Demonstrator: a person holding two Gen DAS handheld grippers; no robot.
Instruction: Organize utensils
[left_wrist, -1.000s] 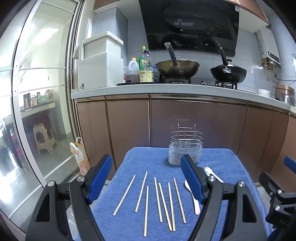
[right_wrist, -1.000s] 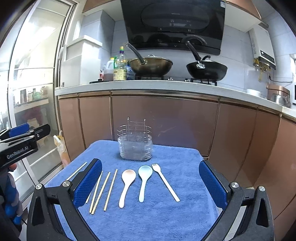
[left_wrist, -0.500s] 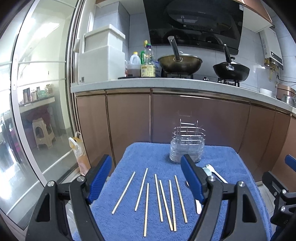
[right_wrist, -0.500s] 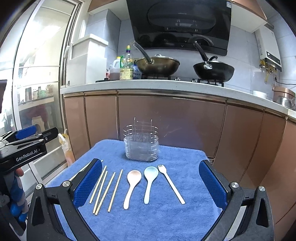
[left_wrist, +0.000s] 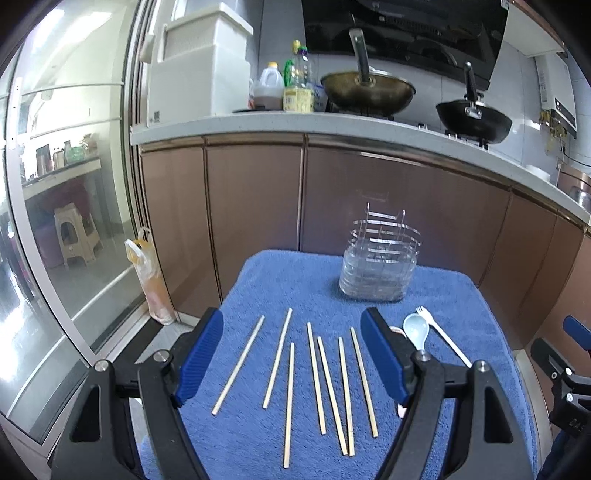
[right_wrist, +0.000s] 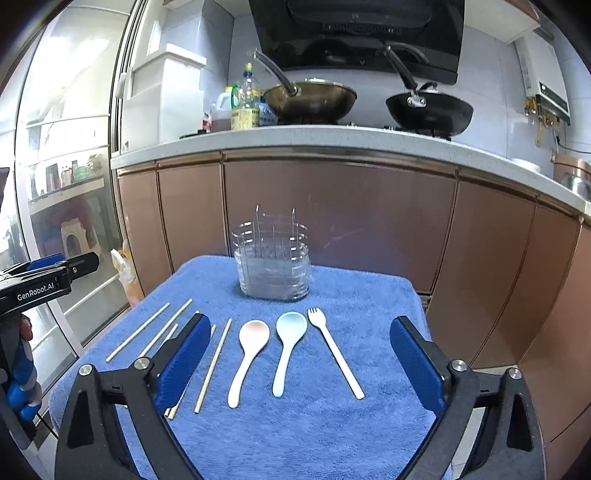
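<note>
Several wooden chopsticks (left_wrist: 314, 380) lie side by side on the blue towel (left_wrist: 295, 288). My left gripper (left_wrist: 291, 315) hovers over them, open and empty. To their right lie a pink spoon (right_wrist: 247, 358), a pale blue spoon (right_wrist: 288, 347) and a white fork (right_wrist: 334, 350). My right gripper (right_wrist: 300, 321) hangs above these three. Its jaws are closing a little but stand wide, gripping nothing. A wire utensil holder (right_wrist: 273, 262) with a clear base stands upright at the towel's far edge, also seen from the left wrist as holder (left_wrist: 378, 266).
Brown cabinet doors (right_wrist: 332, 221) rise just behind the towel-covered table. The counter above them carries two woks (right_wrist: 310, 99) and bottles. A glass sliding door (left_wrist: 66, 221) and a plastic bag (left_wrist: 147, 280) are to the left. The left tool's body (right_wrist: 37, 286) shows at the right view's left edge.
Both grippers have come forward and lower toward the towel, so the utensils look larger and nearer. The right gripper's fingers have drawn slightly closer together. Nothing on the towel has moved.
</note>
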